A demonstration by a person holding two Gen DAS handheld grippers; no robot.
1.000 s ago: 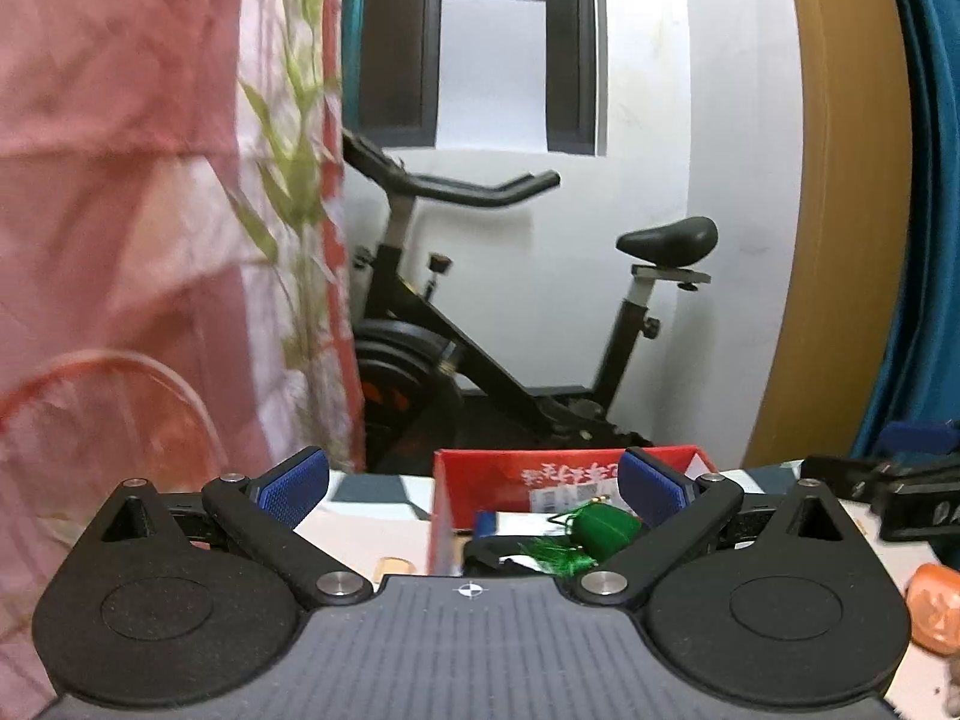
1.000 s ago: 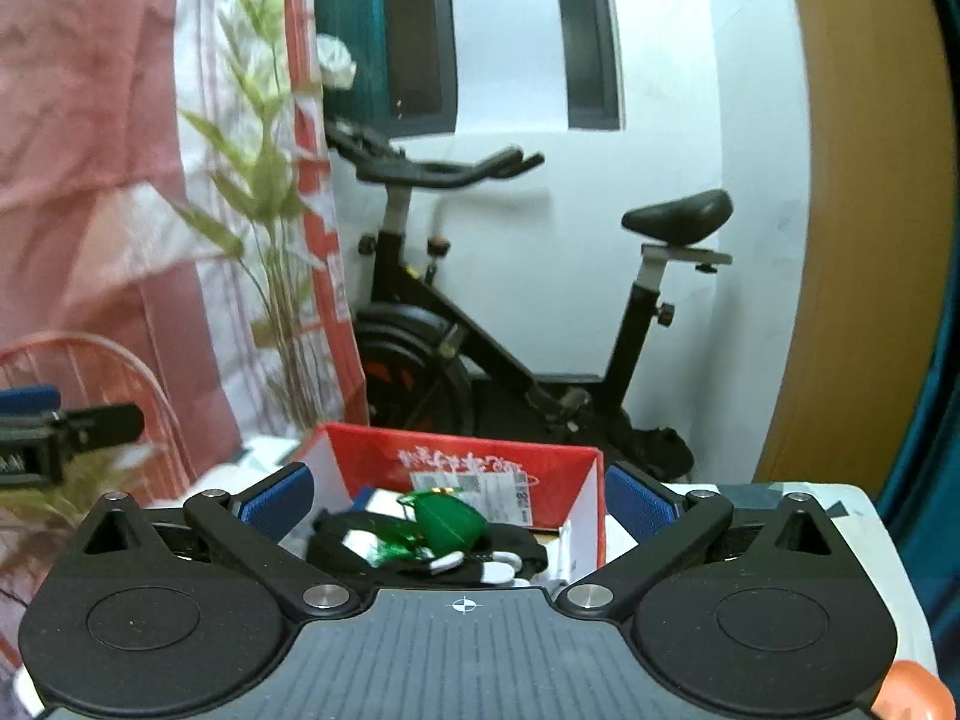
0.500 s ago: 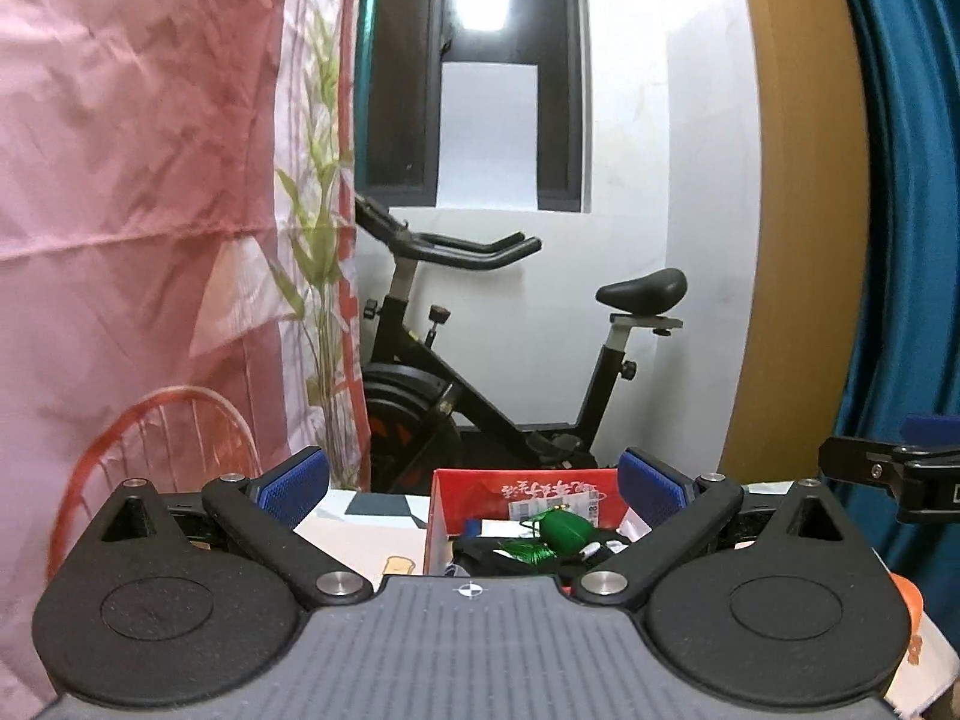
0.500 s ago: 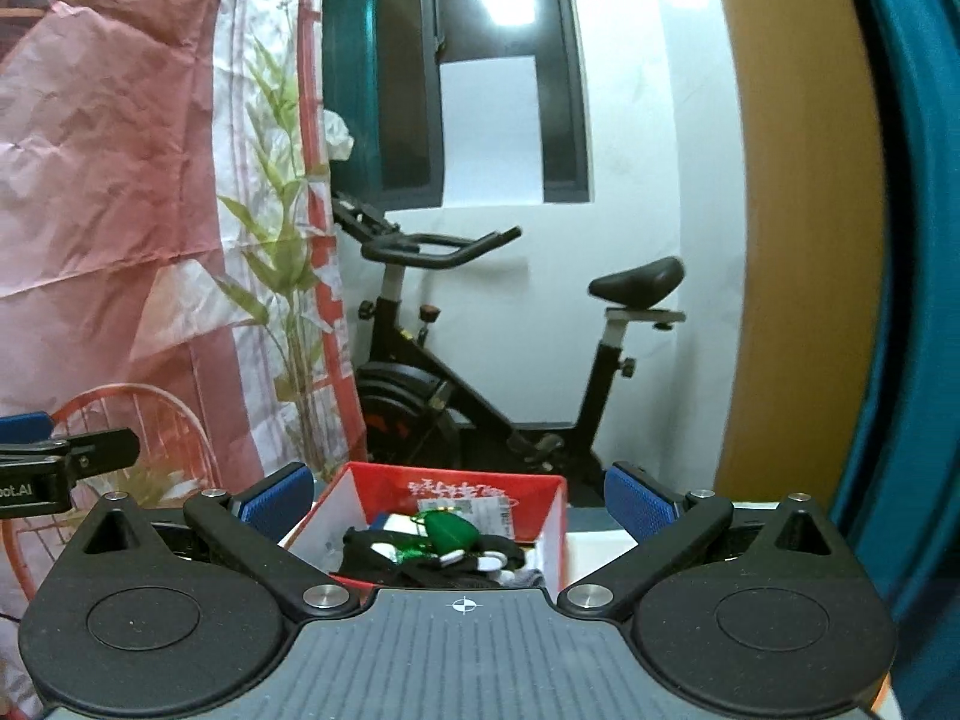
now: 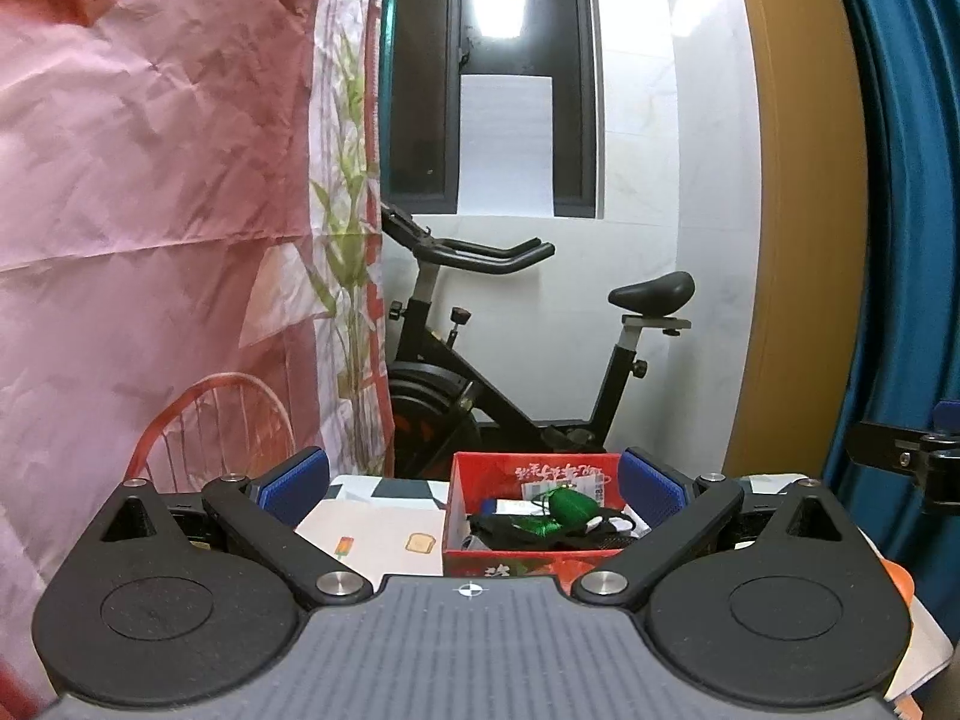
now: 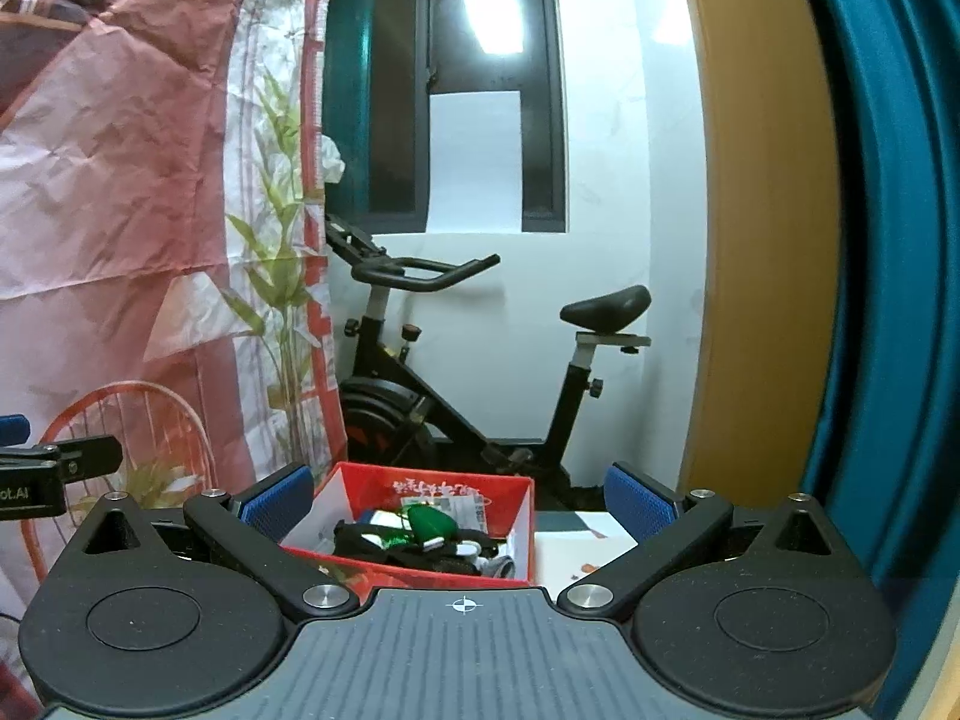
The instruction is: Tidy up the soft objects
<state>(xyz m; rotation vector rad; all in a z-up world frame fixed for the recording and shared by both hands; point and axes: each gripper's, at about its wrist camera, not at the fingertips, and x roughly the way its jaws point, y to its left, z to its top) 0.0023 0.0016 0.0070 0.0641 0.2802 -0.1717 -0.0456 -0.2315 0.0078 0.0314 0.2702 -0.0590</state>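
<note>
Two grippers, left gripper (image 5: 473, 485) and right gripper (image 6: 459, 499) | fingers spread, holding nothing | red box (image 5: 480, 468) on tabletop (image 5: 372, 531) holds green pouch (image 5: 570, 507), black items

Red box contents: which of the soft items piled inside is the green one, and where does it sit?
The shiny green pouch lies on top of the pile in the red box, resting above the black fabric item; the other pieces are black or white.

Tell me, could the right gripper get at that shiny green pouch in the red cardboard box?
Probably yes: the right gripper is open, and the green pouch lies on top, uncovered, in the open red box.
</note>
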